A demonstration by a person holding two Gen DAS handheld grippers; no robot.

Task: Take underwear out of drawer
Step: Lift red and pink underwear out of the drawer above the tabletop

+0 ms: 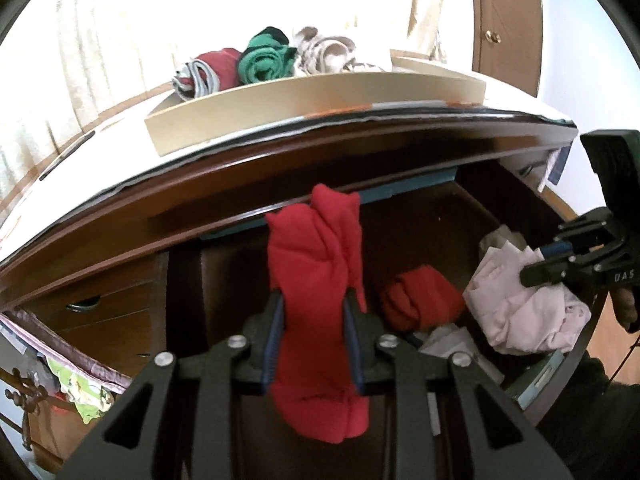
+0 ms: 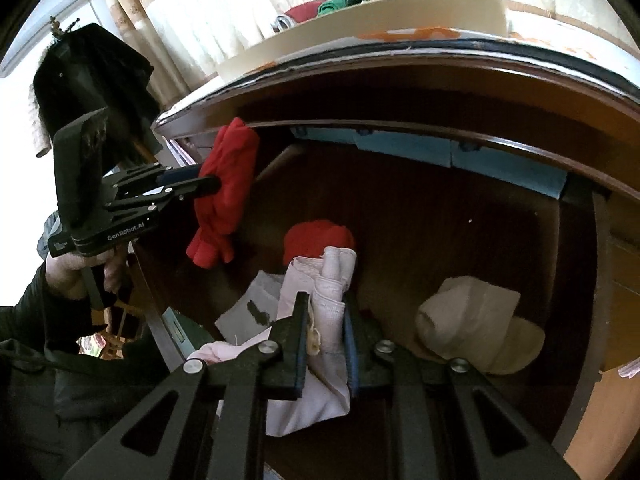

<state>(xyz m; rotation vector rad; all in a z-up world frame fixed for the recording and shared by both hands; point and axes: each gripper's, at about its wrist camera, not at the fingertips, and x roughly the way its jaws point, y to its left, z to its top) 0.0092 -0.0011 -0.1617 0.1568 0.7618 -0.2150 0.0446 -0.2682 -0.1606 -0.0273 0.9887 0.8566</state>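
My left gripper (image 1: pixel 314 300) is shut on a red underwear roll (image 1: pixel 320 280) and holds it above the open dark wooden drawer (image 1: pixel 440 216); it also shows in the right wrist view (image 2: pixel 228 184). My right gripper (image 2: pixel 326 304) is shut on a pale pink underwear piece (image 2: pixel 326 320), lifted over the drawer's front; it shows in the left wrist view (image 1: pixel 520 308). Another red roll (image 2: pixel 318 238) and a cream roll (image 2: pixel 476 320) lie in the drawer.
A beige tray (image 1: pixel 280 108) on the dresser top holds maroon, green and beige rolled pieces (image 1: pixel 264 60). A white paper scrap (image 2: pixel 252 312) lies in the drawer. Smaller closed drawers (image 1: pixel 104 312) sit at the left. A brown door (image 1: pixel 508 16) stands behind.
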